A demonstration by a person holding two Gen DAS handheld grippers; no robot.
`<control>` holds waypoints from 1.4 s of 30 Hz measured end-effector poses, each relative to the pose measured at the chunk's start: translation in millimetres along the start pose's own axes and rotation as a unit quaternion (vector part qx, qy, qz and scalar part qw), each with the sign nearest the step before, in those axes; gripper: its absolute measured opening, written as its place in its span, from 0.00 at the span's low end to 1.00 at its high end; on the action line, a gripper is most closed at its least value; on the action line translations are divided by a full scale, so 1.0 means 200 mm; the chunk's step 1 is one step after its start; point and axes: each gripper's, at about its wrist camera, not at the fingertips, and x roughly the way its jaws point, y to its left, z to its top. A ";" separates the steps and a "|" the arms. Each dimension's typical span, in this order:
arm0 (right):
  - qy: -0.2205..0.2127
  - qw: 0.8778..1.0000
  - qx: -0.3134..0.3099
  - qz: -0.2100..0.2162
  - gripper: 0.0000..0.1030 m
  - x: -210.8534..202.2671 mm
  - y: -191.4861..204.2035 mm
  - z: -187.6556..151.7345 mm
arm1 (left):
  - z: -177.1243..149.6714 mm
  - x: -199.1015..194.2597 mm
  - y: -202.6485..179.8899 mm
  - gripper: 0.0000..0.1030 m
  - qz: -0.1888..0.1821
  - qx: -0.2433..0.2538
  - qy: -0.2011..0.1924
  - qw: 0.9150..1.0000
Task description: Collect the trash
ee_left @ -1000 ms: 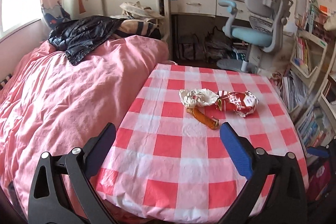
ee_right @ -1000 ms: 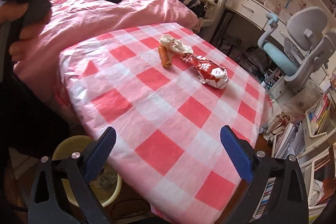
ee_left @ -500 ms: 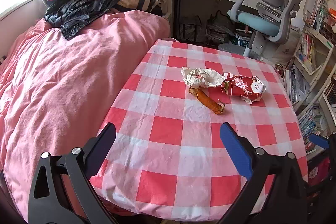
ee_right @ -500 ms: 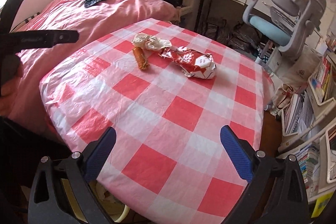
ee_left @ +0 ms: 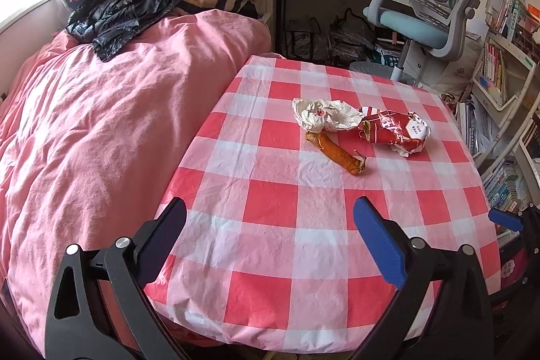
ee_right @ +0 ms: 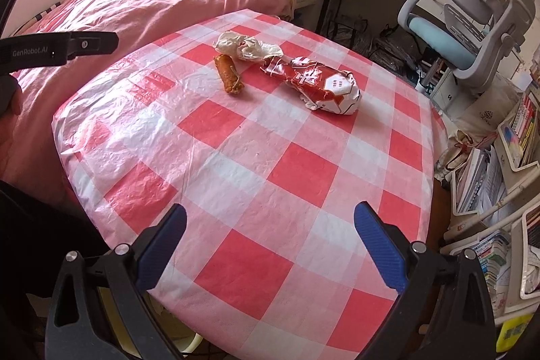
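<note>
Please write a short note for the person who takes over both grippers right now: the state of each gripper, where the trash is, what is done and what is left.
Left gripper: open, empty, above the near edge of the table.
Right gripper: open, empty, also above the near edge.
Trash: three pieces lie together at the far middle of the table: a crumpled white paper, a red wrapper touching it, and an orange sausage piece just in front of the paper.
Done: nothing is picked up yet.
Left: collect all three. A yellow bin rim shows under the near table edge, probably the place for them.
</note>
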 end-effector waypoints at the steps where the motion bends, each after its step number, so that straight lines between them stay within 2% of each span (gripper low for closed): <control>1: 0.001 1.000 0.000 -0.001 0.92 0.00 0.00 0.00 | 0.00 0.00 0.00 0.93 0.000 -0.003 0.000 1.000; 42: 0.015 0.999 -0.031 -0.003 0.93 0.05 0.01 0.01 | 0.03 0.06 -0.03 0.93 -0.003 -0.006 0.011 1.000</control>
